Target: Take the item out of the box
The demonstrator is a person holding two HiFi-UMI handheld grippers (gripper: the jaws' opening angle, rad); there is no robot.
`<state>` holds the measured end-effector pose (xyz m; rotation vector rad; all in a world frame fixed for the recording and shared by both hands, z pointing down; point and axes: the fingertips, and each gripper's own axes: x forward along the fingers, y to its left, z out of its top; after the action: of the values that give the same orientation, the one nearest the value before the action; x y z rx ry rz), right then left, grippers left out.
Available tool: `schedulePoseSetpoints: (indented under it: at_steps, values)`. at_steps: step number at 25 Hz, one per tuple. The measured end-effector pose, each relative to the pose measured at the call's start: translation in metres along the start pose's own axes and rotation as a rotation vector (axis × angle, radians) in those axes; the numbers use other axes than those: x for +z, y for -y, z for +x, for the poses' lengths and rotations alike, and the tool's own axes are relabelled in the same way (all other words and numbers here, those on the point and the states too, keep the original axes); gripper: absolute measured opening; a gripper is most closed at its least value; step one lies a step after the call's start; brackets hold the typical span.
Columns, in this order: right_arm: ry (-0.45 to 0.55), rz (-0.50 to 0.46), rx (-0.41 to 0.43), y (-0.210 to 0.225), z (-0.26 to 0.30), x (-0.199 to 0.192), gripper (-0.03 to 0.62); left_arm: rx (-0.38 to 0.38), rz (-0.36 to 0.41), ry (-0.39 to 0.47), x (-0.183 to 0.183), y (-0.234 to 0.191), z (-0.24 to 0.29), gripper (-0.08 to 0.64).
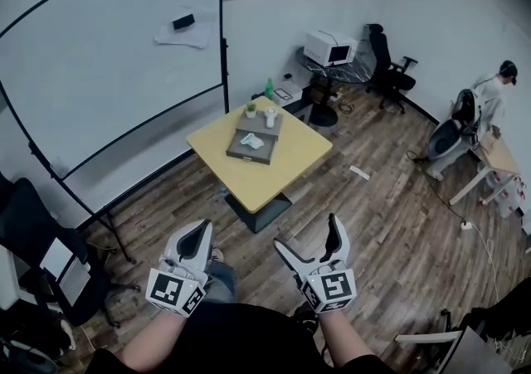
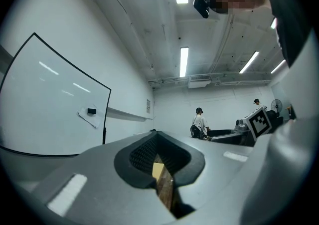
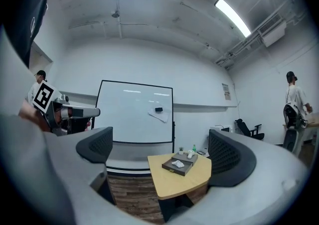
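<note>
Yellow table (image 1: pixel 286 167) mid-room on wood floor (image 1: pixel 390 231), whiteboard (image 1: pixel 99 57) behind. Dark box (image 1: pixel 241 154) on table, white item (image 1: pixel 252 142) lying inside. Both grippers well apart from table: left gripper (image 1: pixel 199 230) pressed together, right gripper (image 1: pixel 309 235) spread, empty.
</note>
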<state>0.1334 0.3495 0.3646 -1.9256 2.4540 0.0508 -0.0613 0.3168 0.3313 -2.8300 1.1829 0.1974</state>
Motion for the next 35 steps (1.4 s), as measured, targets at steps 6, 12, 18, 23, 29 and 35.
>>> schedulePoseSetpoints:
  at_steps: [6,12,18,23,29,35]
  values:
    - [-0.044,-0.003,-0.021,0.015,0.035,-0.016,0.595,-0.025,-0.031,-0.007,-0.018,-0.026,0.04,0.0]
    - [-0.061,-0.026,-0.039,0.031,0.11,-0.023,0.597,-0.054,-0.046,-0.021,-0.034,-0.081,0.104,0.0]
    - [-0.086,-0.027,-0.052,0.054,0.213,-0.022,0.595,-0.083,-0.058,-0.025,-0.04,-0.157,0.186,0.0]
    - [-0.103,-0.038,-0.072,0.074,0.303,-0.015,0.595,-0.115,-0.076,-0.03,-0.041,-0.224,0.253,0.0]
    - [-0.131,-0.061,-0.093,0.093,0.394,-0.008,0.597,-0.159,-0.105,-0.02,-0.046,-0.287,0.327,0.0]
    - [-0.186,-0.072,-0.088,0.104,0.46,-0.018,0.595,-0.184,-0.155,-0.018,-0.062,-0.335,0.379,0.0]
